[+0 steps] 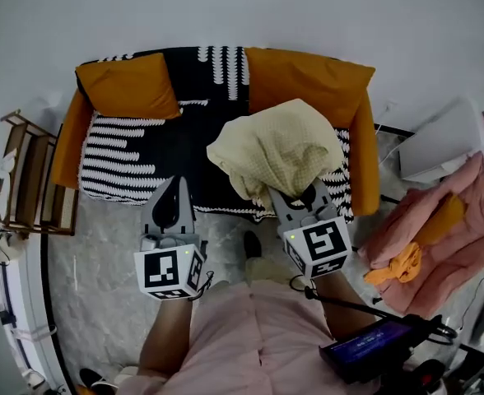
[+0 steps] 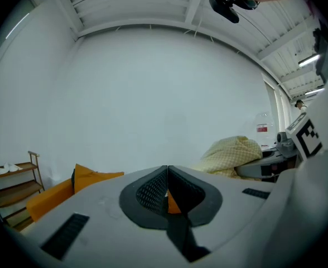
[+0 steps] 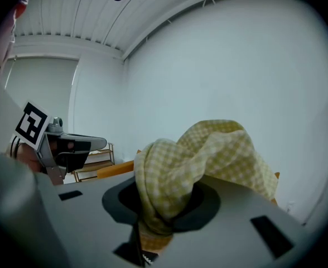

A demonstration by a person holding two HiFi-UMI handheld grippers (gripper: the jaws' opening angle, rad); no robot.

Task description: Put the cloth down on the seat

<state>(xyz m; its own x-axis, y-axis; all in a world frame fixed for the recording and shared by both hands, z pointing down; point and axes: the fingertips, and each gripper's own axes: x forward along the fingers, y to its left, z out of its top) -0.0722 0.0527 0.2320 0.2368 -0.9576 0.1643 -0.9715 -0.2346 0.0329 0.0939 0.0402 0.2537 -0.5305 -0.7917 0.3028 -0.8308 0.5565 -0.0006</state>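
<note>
A pale yellow checked cloth (image 1: 276,151) hangs bunched above the sofa seat (image 1: 176,151), which wears a black and white patterned cover. My right gripper (image 1: 298,194) is shut on the cloth, whose folds (image 3: 200,161) spill over the jaws in the right gripper view. My left gripper (image 1: 169,206) is shut and holds nothing, hovering in front of the sofa's front edge, left of the cloth. In the left gripper view the closed jaws point at the white wall, with the cloth (image 2: 234,155) off to the right.
Orange cushions (image 1: 128,86) lean on the sofa back at left and right. A wooden shelf (image 1: 24,179) stands left of the sofa. Pink and orange fabric (image 1: 427,237) is heaped at the right beside a white box (image 1: 444,142). My legs and a shoe (image 1: 253,243) are on the marble floor.
</note>
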